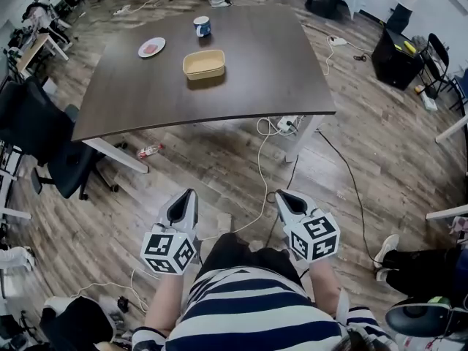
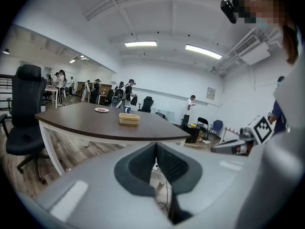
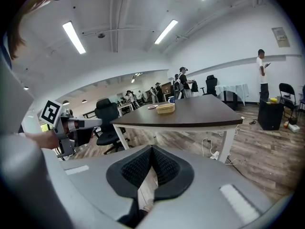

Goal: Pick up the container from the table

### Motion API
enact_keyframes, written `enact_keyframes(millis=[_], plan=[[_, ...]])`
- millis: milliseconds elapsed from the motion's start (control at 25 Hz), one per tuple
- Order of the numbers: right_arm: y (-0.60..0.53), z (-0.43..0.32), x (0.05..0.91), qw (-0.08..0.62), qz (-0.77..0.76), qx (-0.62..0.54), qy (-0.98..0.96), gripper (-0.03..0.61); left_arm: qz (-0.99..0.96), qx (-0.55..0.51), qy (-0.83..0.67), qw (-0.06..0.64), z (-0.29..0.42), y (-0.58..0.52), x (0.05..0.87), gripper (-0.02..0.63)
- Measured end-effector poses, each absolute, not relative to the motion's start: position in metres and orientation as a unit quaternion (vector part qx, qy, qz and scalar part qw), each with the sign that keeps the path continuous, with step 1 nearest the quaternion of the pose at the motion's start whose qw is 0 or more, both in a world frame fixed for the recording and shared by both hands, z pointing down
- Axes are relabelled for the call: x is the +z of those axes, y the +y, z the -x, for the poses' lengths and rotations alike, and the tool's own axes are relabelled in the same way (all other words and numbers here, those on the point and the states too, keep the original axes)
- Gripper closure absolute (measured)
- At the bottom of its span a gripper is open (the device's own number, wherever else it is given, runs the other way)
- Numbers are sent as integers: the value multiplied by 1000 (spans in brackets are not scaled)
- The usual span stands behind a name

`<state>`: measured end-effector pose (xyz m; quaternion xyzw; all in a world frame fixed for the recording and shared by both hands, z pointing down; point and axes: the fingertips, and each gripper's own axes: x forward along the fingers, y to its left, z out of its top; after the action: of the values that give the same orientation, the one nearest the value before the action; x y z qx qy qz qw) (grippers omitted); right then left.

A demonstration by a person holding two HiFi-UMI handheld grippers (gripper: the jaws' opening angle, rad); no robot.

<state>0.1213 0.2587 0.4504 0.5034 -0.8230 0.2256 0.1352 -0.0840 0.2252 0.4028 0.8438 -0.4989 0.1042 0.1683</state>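
An office: swivel chair (image 1: 45,146), dark table (image 1: 248,72), ceiling strip lights (image 2: 140,44) overhead.

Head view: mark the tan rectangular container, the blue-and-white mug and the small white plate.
Tan rectangular container (image 1: 205,72), head view, front wall.
Blue-and-white mug (image 1: 202,28), head view, outer side.
Small white round plate (image 1: 142,50), head view, left rim.

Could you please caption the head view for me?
Shut left gripper and right gripper point toward the container on the table.

Pale tan container (image 1: 204,63) on a dark brown table (image 1: 256,79), white plate (image 1: 151,47) with pink patch toward its far left corner, blue-and-white mug (image 1: 202,26) by the far edge, grey left gripper (image 1: 186,196) and right gripper (image 1: 281,196) with black-and-white square markers, navy-and-white striped shirt (image 1: 248,313), grey-brown wood-grain floor (image 1: 365,152)
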Motion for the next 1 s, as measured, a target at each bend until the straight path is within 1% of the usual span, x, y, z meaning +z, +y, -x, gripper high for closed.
enact_keyframes(millis=[440, 640, 1000], plan=[[184, -81, 436, 145, -504, 212, -824, 580, -847, 88, -495, 173, 123, 147, 400, 614], [138, -58, 431, 136, -514, 213, -820, 580, -851, 100, -489, 163, 147, 104, 402, 614], [85, -8, 436, 146, -517, 220, -814, 580, -874, 114, -443, 163, 171, 45, 414, 614]])
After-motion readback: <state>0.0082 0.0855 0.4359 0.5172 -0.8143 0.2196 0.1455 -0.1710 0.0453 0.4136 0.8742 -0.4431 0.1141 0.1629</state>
